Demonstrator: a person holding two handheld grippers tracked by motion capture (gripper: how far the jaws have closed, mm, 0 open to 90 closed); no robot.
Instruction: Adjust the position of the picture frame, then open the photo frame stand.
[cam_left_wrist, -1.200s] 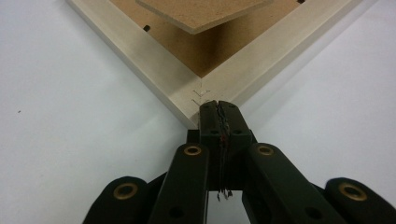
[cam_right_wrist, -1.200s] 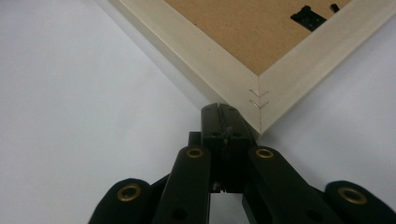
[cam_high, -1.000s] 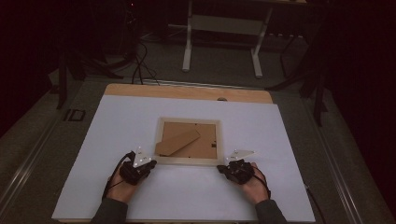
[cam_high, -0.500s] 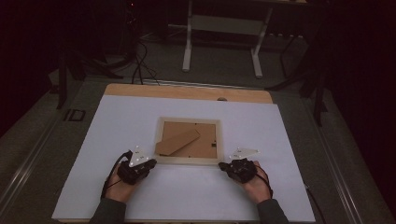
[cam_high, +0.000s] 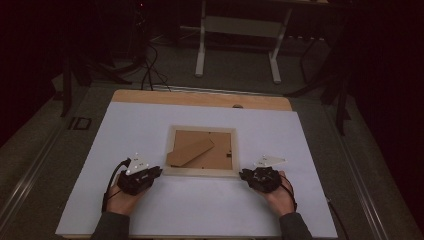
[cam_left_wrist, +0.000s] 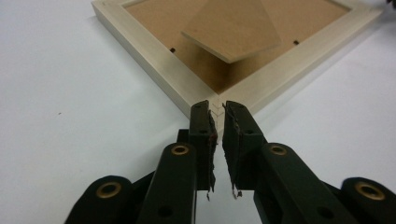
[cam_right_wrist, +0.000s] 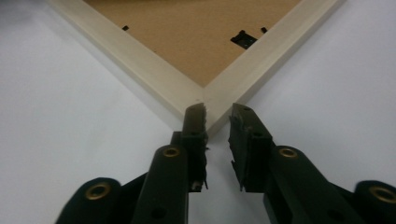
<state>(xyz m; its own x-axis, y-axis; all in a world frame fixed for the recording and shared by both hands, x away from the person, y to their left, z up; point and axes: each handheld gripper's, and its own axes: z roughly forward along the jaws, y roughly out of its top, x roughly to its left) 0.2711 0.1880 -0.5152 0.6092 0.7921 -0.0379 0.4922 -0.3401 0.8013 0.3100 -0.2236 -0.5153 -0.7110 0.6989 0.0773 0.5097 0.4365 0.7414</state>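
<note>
On white table (cam_high: 150, 125), pale wooden frame (cam_high: 202, 171) lies face-down, apparently backing exposed.

Picture frame lying face down between 2 hand-held grippers on a white table top.
The pale wooden frame (cam_high: 202, 151) lies flat, its brown backing up and a loose cardboard stand (cam_high: 190, 152) angled across it. The left gripper (cam_high: 154, 172) sits just beside the frame's near left corner, the right gripper (cam_high: 244, 174) just beside its near right corner. A wooden strip (cam_high: 200, 98) edges the white table top (cam_high: 125, 125) at the far side.
</note>
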